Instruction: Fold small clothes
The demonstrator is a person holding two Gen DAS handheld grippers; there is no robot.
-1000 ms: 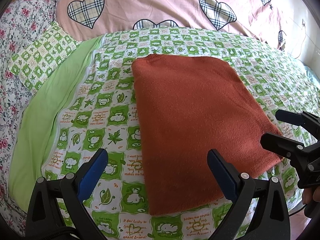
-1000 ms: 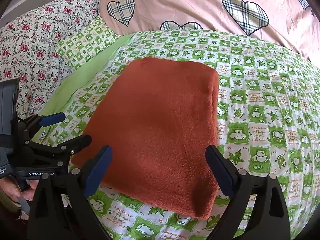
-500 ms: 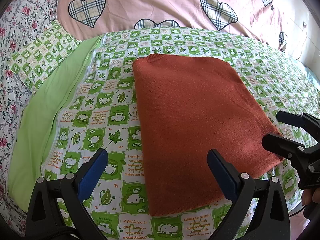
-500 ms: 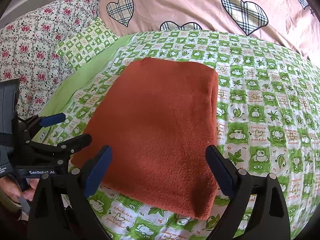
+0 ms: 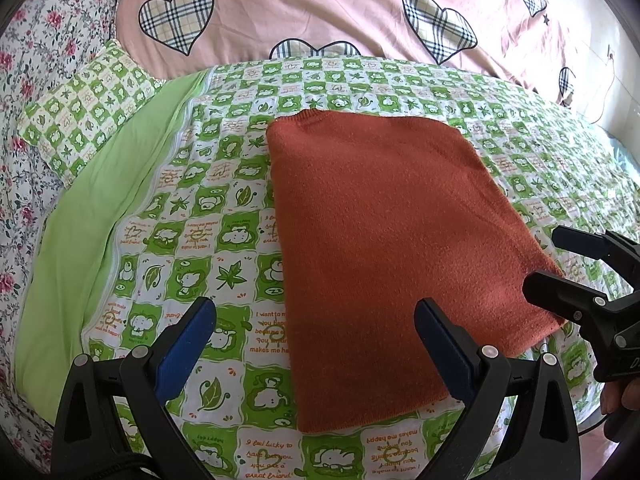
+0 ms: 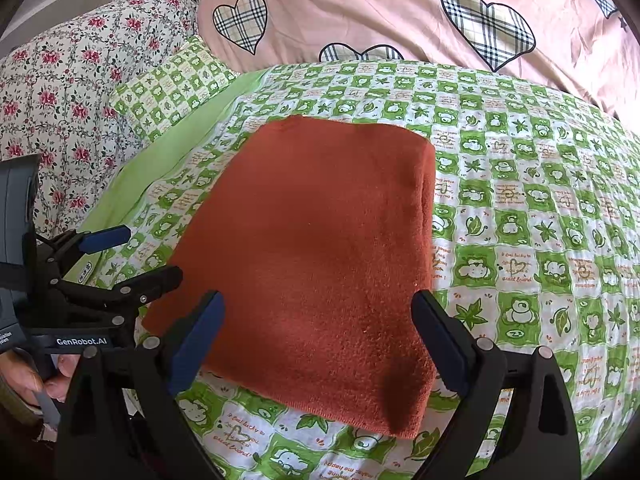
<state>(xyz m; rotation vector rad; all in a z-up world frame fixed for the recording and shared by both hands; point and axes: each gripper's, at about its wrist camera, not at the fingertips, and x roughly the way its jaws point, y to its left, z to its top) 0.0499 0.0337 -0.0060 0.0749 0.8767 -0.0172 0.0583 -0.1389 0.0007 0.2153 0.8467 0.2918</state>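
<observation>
We see very little change over the last second. From the left wrist view, the folded orange garment (image 5: 392, 248) sits a touch lower than before, as our left gripper (image 5: 316, 344) has tipped slightly toward 12 o'clock. At 3 o'clock, the right gripper (image 5: 556, 264) has drifted a hair toward 6 o'clock.
</observation>
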